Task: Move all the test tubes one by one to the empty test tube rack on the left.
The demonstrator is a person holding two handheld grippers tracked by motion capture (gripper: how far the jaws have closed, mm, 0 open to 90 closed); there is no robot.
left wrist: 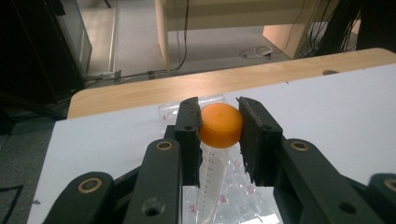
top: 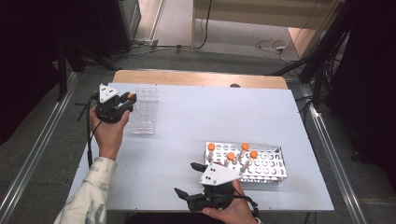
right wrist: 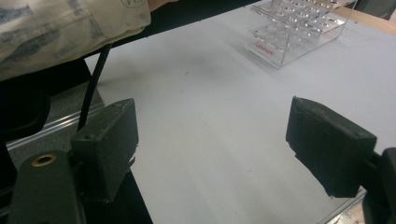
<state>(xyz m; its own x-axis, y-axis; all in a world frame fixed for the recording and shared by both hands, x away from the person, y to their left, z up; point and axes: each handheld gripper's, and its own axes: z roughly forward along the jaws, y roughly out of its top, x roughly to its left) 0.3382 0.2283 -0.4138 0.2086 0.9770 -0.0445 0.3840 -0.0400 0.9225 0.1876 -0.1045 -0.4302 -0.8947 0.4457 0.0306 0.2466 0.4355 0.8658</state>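
Note:
My left gripper (top: 125,99) is shut on an orange-capped clear tube (left wrist: 219,140), its two pads pressing the cap from both sides. The tube hangs upright, its lower end down among the holes of a clear plastic rack (top: 144,110) at the table's left. That rack also shows far off in the right gripper view (right wrist: 294,28). Near the table's front edge my right gripper (top: 186,179) stands open, with nothing between its jaws (right wrist: 212,149). A metal rack (top: 268,163) beside it holds several orange-capped tubes (top: 211,147).
The white table top (top: 201,121) has a wooden strip (top: 201,78) along its far edge. Cables lie on the floor beyond. A person's left sleeve (top: 91,196) comes in at the bottom left.

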